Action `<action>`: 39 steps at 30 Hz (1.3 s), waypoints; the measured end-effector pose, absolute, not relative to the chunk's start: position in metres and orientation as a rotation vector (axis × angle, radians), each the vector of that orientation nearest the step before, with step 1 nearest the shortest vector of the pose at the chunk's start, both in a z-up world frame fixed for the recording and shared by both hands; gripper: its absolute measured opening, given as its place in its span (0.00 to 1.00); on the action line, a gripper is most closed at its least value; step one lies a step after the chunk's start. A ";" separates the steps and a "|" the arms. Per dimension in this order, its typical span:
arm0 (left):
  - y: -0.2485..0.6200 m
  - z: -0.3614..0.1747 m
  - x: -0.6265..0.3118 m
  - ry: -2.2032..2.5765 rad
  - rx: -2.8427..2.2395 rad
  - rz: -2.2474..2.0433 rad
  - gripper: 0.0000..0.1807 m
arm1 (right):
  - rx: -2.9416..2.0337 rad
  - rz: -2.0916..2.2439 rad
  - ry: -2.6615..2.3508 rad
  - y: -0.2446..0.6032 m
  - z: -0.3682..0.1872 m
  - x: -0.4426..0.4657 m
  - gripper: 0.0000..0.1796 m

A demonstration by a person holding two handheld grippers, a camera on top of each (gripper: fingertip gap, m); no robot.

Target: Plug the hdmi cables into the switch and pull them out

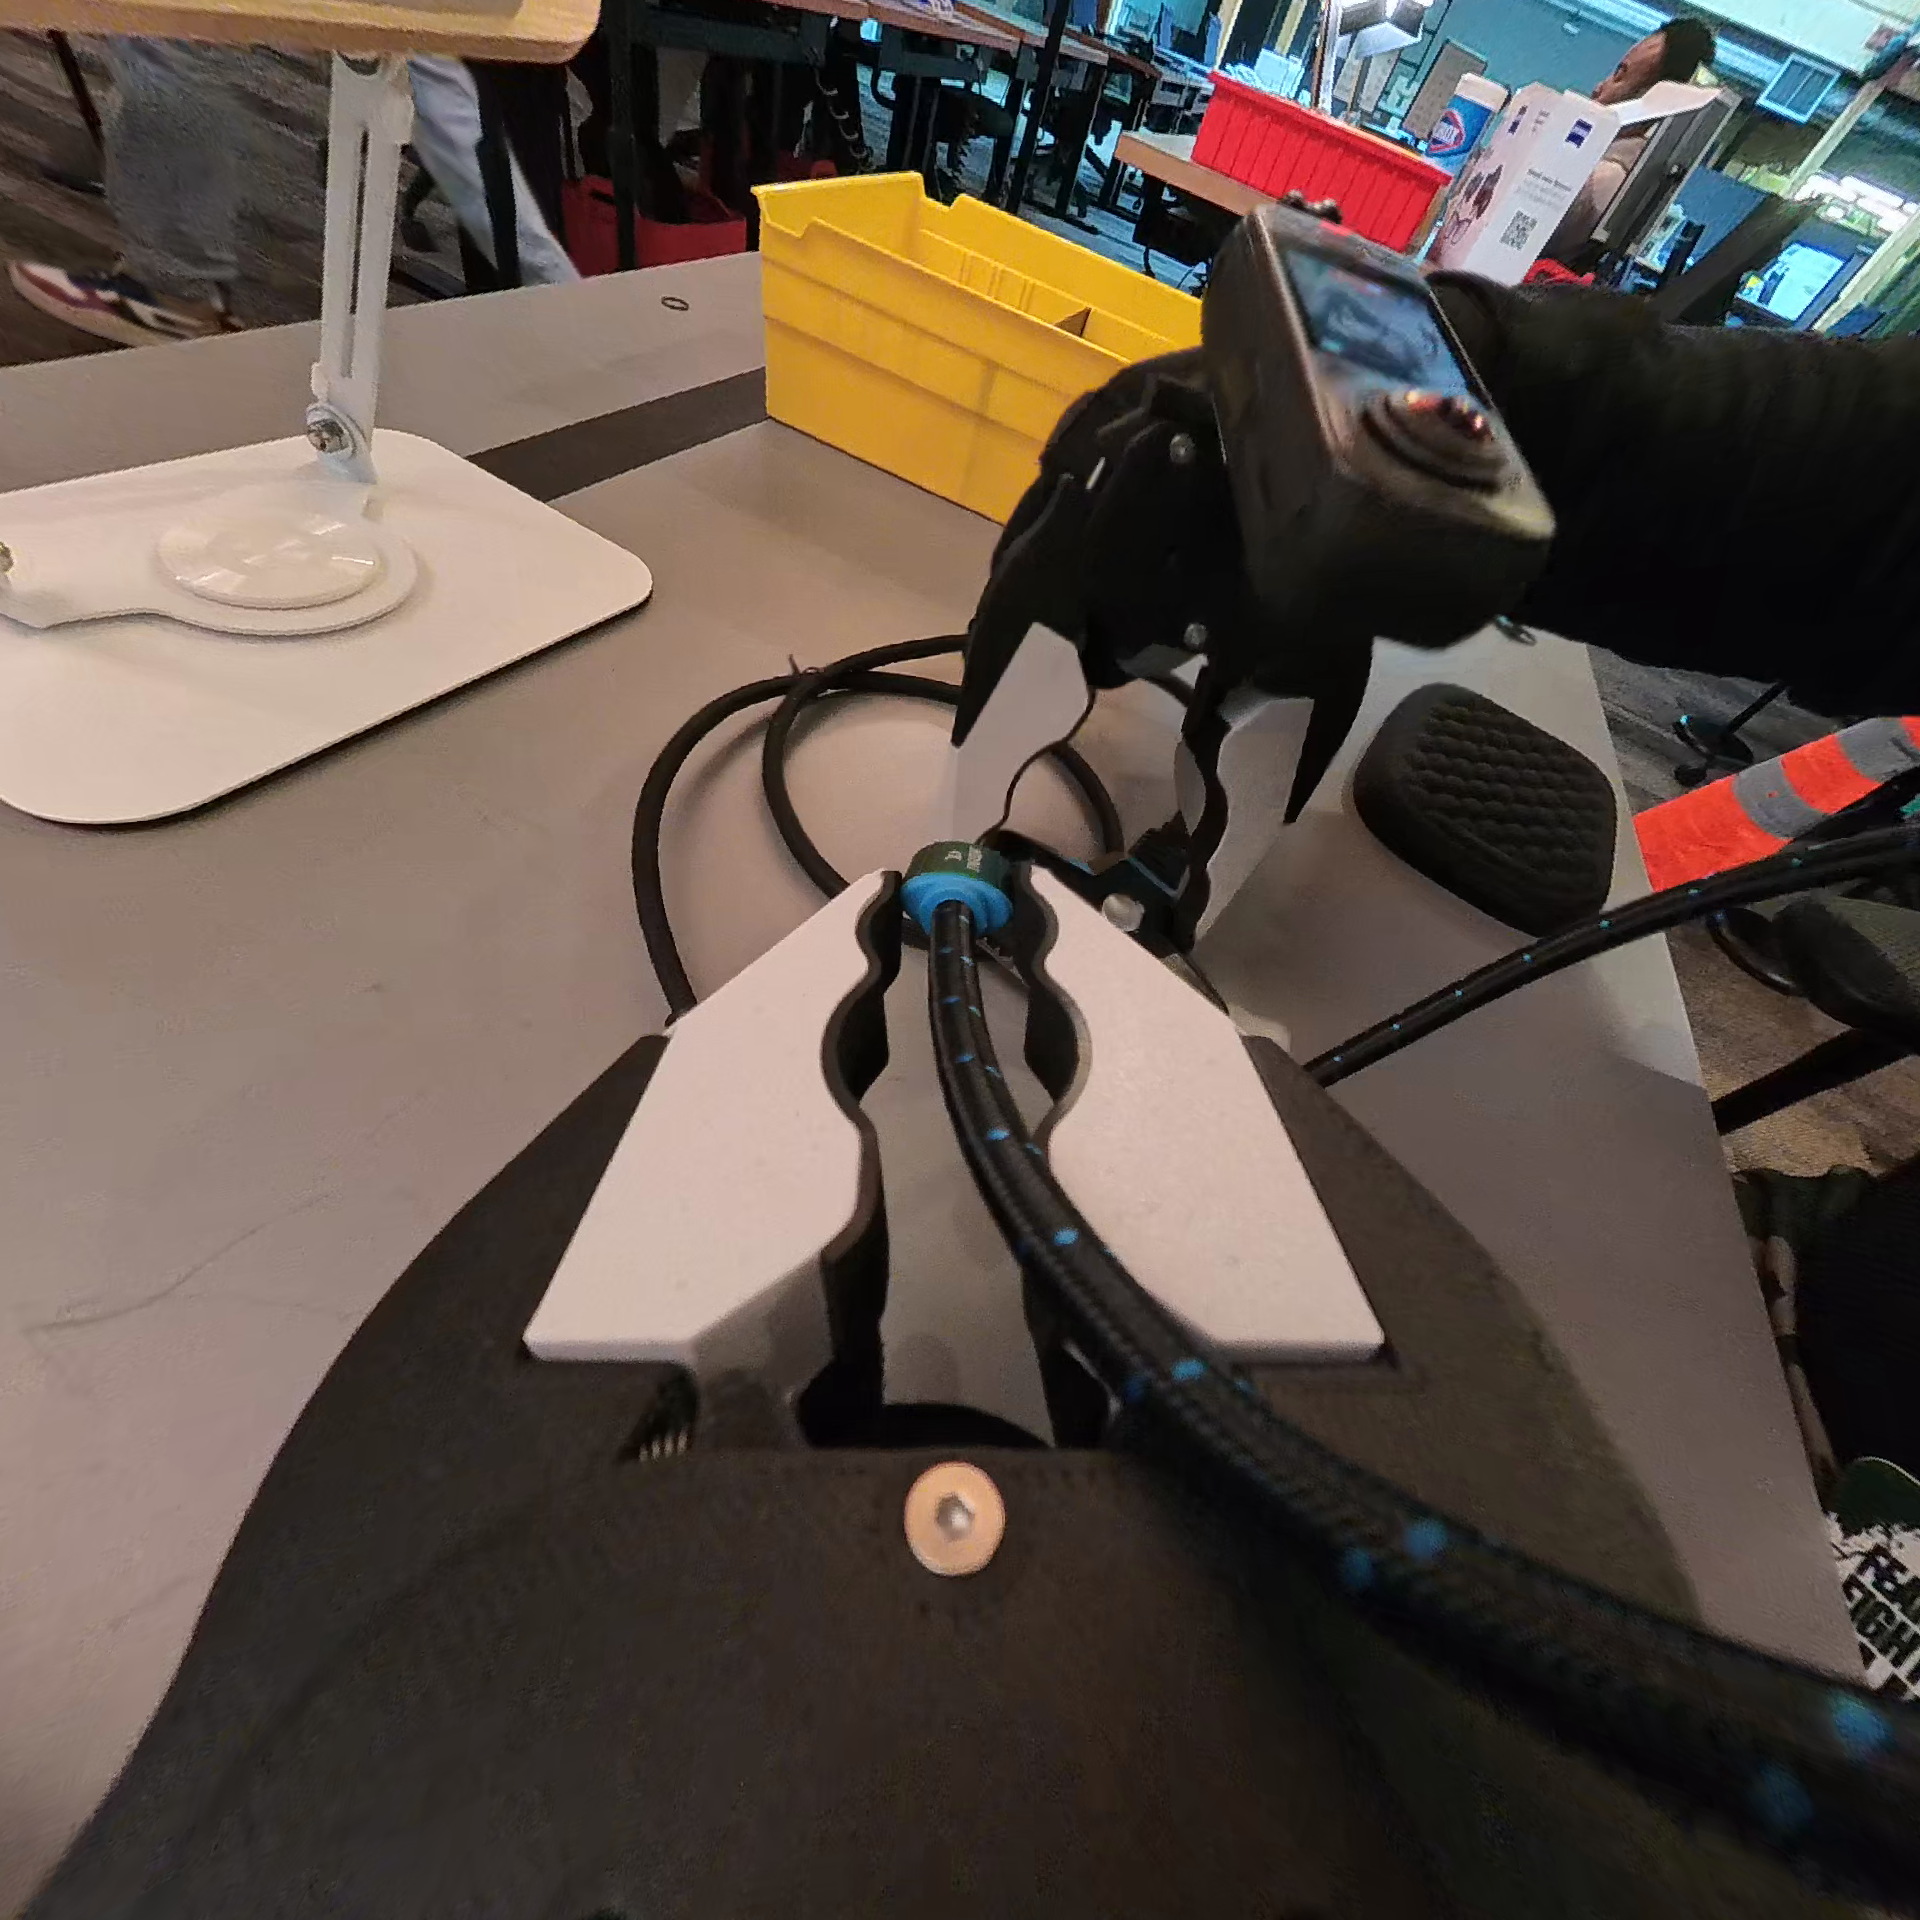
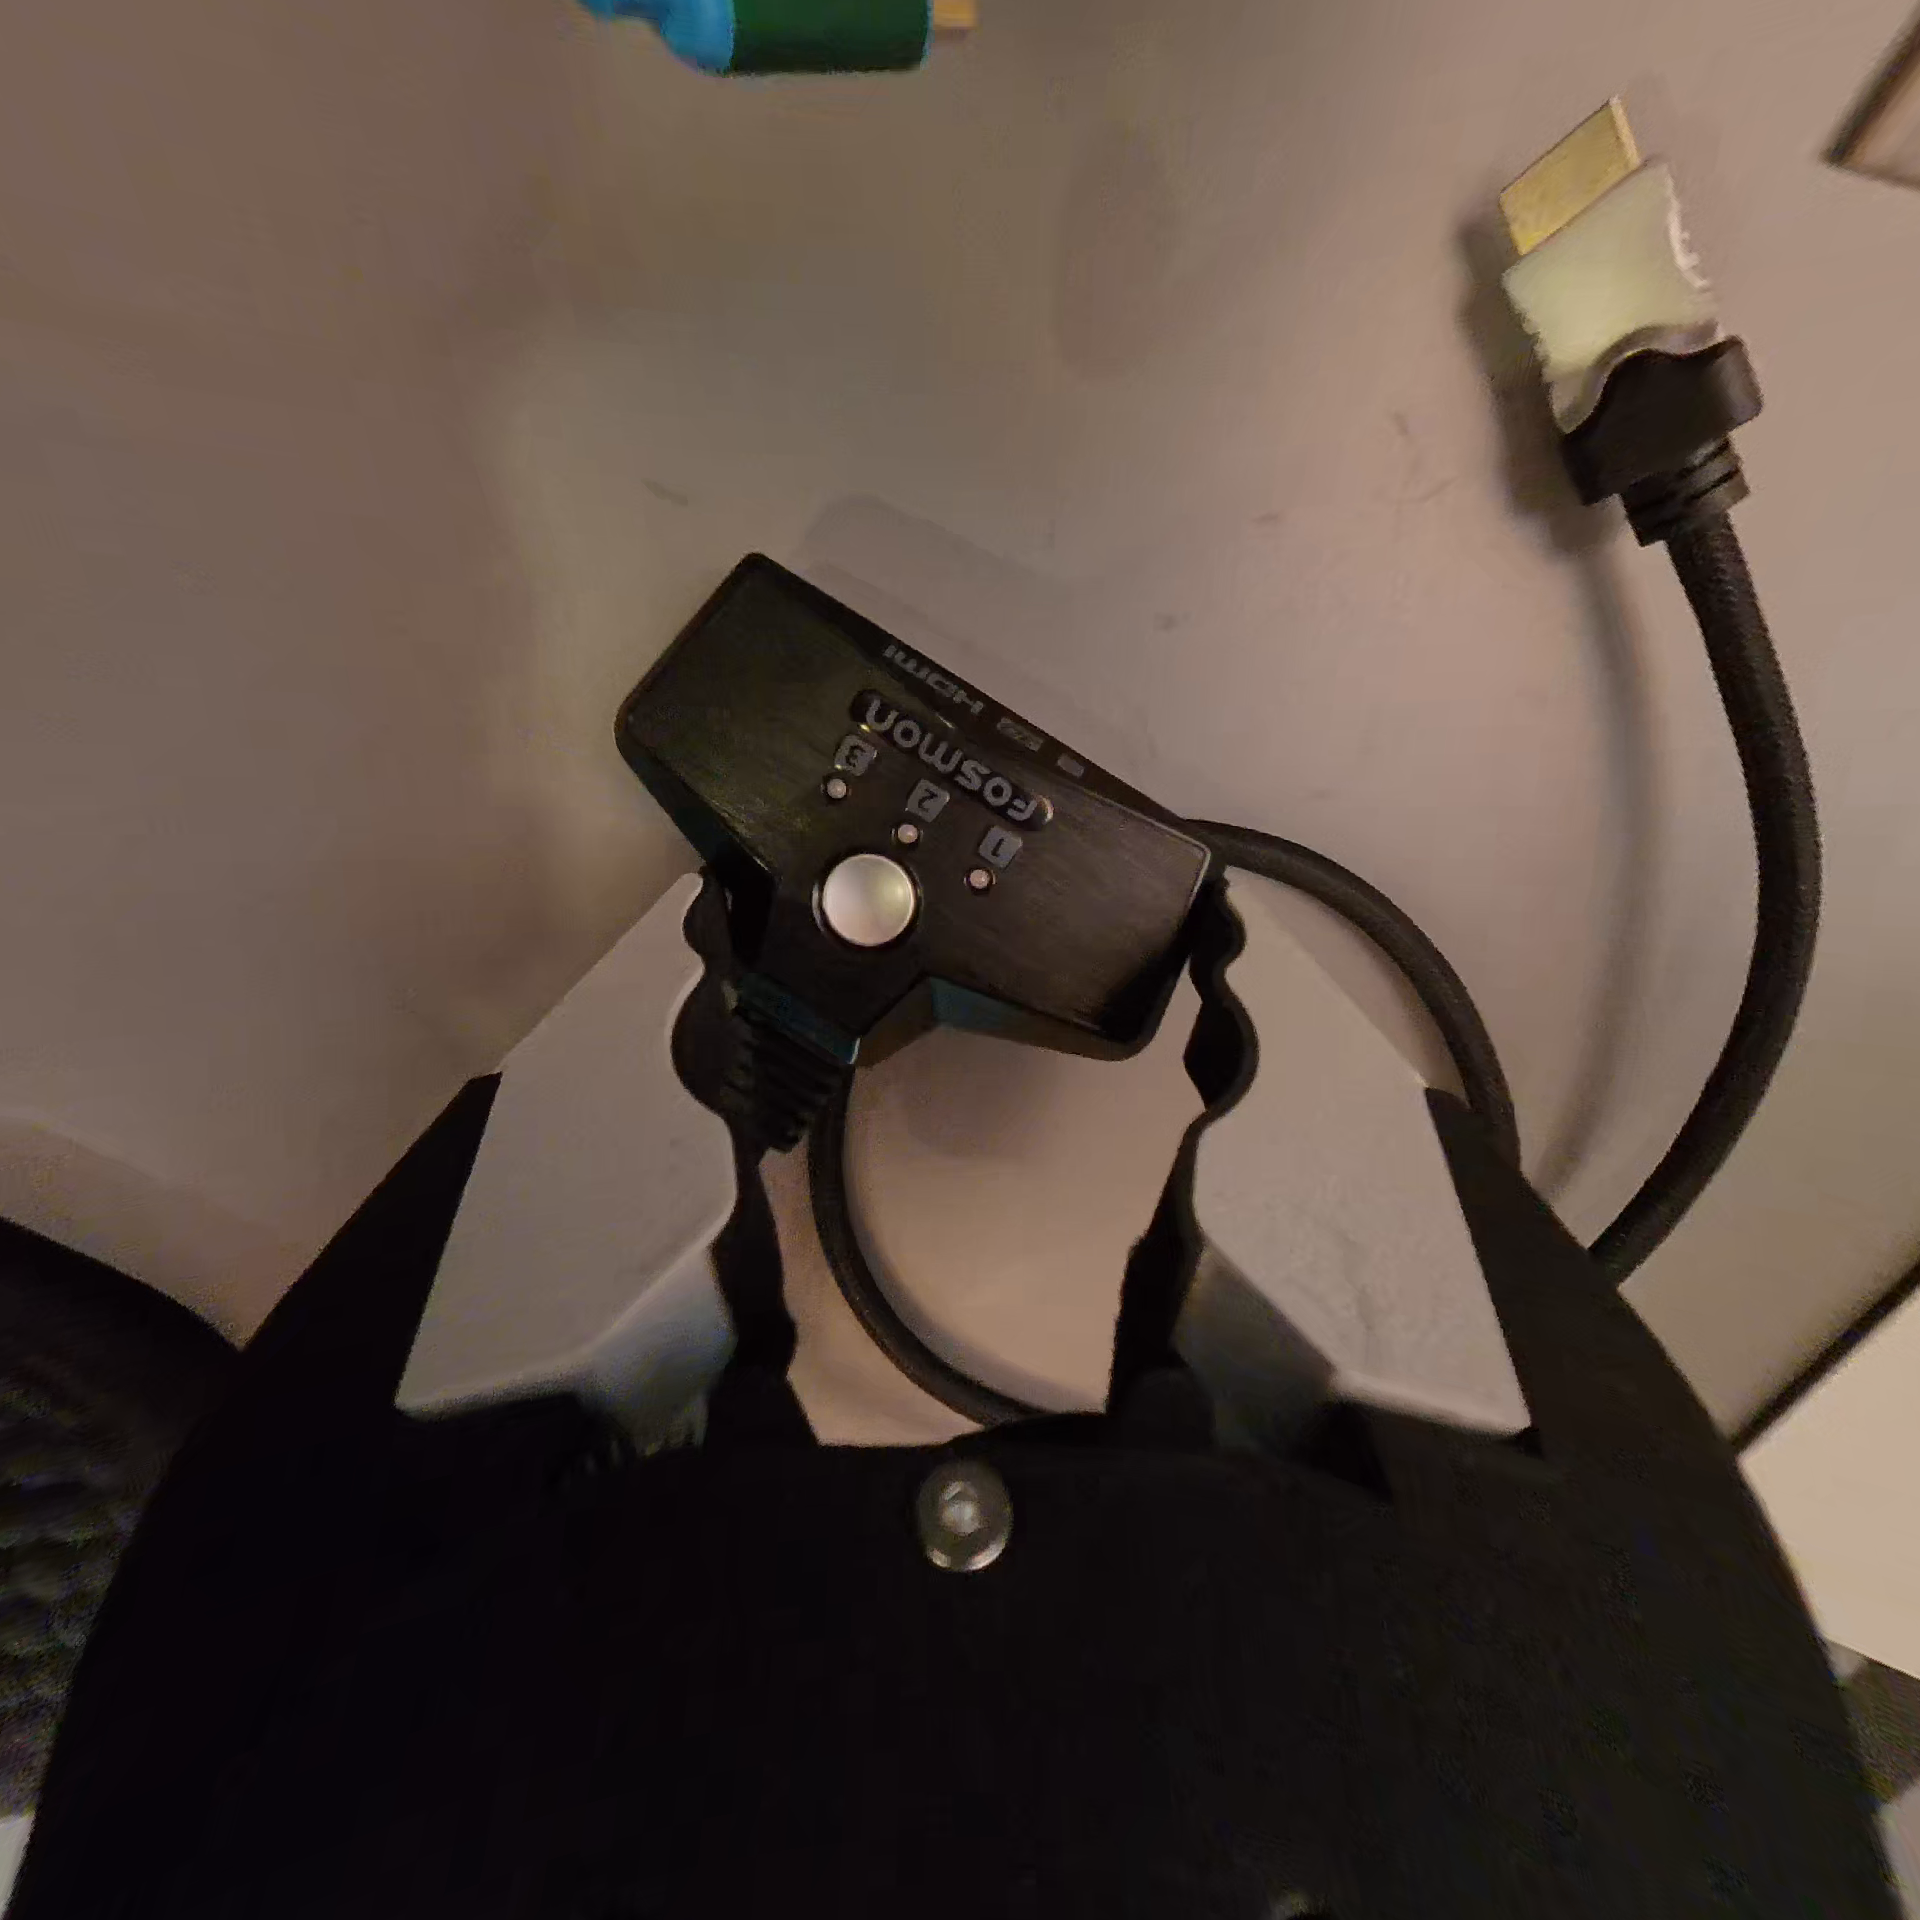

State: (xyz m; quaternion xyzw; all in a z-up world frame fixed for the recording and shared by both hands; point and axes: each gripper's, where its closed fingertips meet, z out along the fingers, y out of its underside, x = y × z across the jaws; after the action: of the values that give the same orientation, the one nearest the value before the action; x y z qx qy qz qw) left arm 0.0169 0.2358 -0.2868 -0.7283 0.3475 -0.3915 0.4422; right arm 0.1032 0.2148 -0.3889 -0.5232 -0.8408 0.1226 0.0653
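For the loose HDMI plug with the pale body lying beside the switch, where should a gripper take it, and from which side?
Probably by the pale plug body, pinching its two long edges from above with the fingers across the cable line. It lies flat on the table, apart from the switch, gold tip pointing away; the tip must stay bare, and the ribbed black collar is narrower.

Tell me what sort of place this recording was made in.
Probably a shared workshop or lab. Beyond the grey table stand rows of other work tables and storage bins, one yellow, one red. A person sits at a far bench, and monitors show on the right.
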 end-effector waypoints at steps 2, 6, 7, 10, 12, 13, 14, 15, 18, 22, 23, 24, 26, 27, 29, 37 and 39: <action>0.235 -0.287 0.018 0.867 -1.806 -0.972 0.10 | -1.587 0.439 -2.487 0.214 -0.382 0.102 0.49; 0.233 -0.284 0.020 0.875 -1.794 -0.978 0.10 | -1.564 0.575 -2.384 0.213 -0.362 0.098 0.49; 0.233 -0.284 0.020 0.876 -1.793 -0.979 0.10 | -1.564 0.585 -2.373 0.213 -0.360 0.099 0.49; 0.233 -0.285 0.020 0.877 -1.797 -0.980 0.10 | -1.549 0.590 -2.363 0.212 -0.359 0.101 0.49; 0.232 -0.287 0.021 0.882 -1.802 -0.979 0.10 | -1.533 0.641 -2.335 0.208 -0.354 0.099 0.49; 0.232 -0.288 0.022 0.885 -1.804 -0.979 0.10 | -1.522 0.672 -2.318 0.206 -0.350 0.097 0.49; 0.231 -0.288 0.022 0.887 -1.804 -0.982 0.10 | -1.506 0.702 -2.301 0.205 -0.345 0.095 0.49; 0.231 -0.288 0.022 0.889 -1.800 -0.984 0.10 | -1.489 0.734 -2.282 0.203 -0.340 0.094 0.49; 0.227 -0.278 0.024 0.900 -1.761 -1.011 0.10 | -1.428 0.845 -2.231 0.198 -0.320 0.091 0.48; 0.219 -0.258 0.028 0.903 -1.686 -1.076 0.10 | -1.342 0.988 -2.173 0.191 -0.290 0.089 0.49; 0.217 -0.251 0.029 0.904 -1.662 -1.097 0.10 | -1.321 1.015 -2.164 0.190 -0.283 0.089 0.49; 0.214 -0.245 0.031 0.907 -1.636 -1.115 0.10 | -1.301 1.037 -2.159 0.188 -0.277 0.088 0.49; 0.210 -0.234 0.033 0.915 -1.595 -1.138 0.10 | -1.266 1.078 -2.154 0.185 -0.266 0.087 0.49; 0.207 -0.230 0.034 0.920 -1.577 -1.151 0.11 | -1.250 1.097 -2.155 0.184 -0.262 0.086 0.49; 0.203 -0.223 0.037 0.928 -1.552 -1.169 0.10 | -1.219 1.131 -2.160 0.179 -0.254 0.084 0.48; 0.197 -0.210 0.041 0.920 -1.512 -1.225 0.10 | -1.179 1.100 -2.216 0.175 -0.251 0.078 0.48; 0.198 -0.215 0.041 0.922 -1.534 -1.209 0.10 | -1.172 1.096 -2.217 0.175 -0.250 0.077 0.48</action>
State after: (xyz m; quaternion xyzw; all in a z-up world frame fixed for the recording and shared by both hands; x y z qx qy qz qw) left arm 0.0410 0.1985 -0.2147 -0.6264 0.3766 -0.4936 0.4713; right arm 0.0766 0.1746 -0.2503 -0.4194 -0.7935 0.3924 0.2011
